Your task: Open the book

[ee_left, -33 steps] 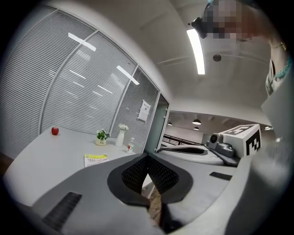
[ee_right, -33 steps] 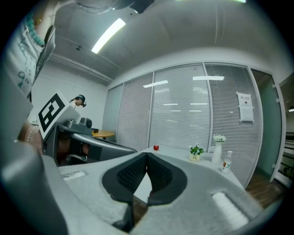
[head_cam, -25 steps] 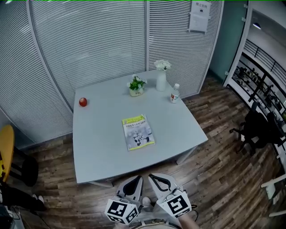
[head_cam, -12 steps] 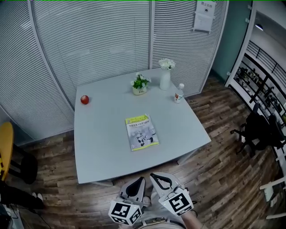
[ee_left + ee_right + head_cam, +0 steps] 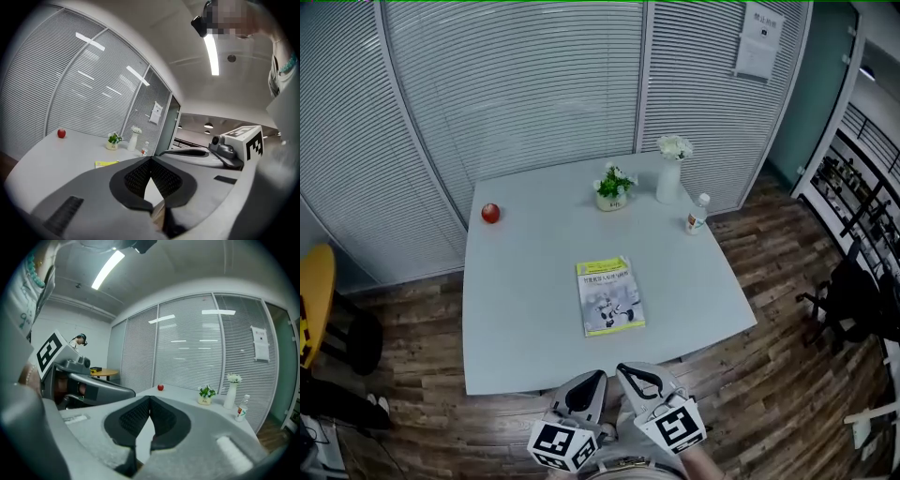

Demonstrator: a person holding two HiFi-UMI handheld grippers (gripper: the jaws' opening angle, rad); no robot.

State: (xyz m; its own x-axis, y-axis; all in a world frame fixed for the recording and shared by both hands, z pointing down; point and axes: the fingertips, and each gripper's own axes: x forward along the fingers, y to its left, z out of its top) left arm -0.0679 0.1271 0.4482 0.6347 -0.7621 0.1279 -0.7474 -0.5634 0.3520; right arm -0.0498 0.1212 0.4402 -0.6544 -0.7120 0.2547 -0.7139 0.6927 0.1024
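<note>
**Approach under way, book not yet opened**

Grippers come nearest. The left gripper (image 5: 592, 378) and right gripper (image 5: 626, 371), two in all, hang side by side well short of the book (image 5: 609, 295), each clenched shut on nothing. Since a second ago the book has slid lower in the head view, so the person is probably closing in (nothing is touched yet). The one book lies closed, cover up, on the one table (image 5: 516, 319). Beyond the book stand one apple (image 5: 490, 213) far to its left, one potted plant (image 5: 614, 186), one vase (image 5: 668, 173) and one bottle (image 5: 697, 214).

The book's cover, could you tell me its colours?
Yellow-green border, grey-white picture; head view shows the book best.
</note>
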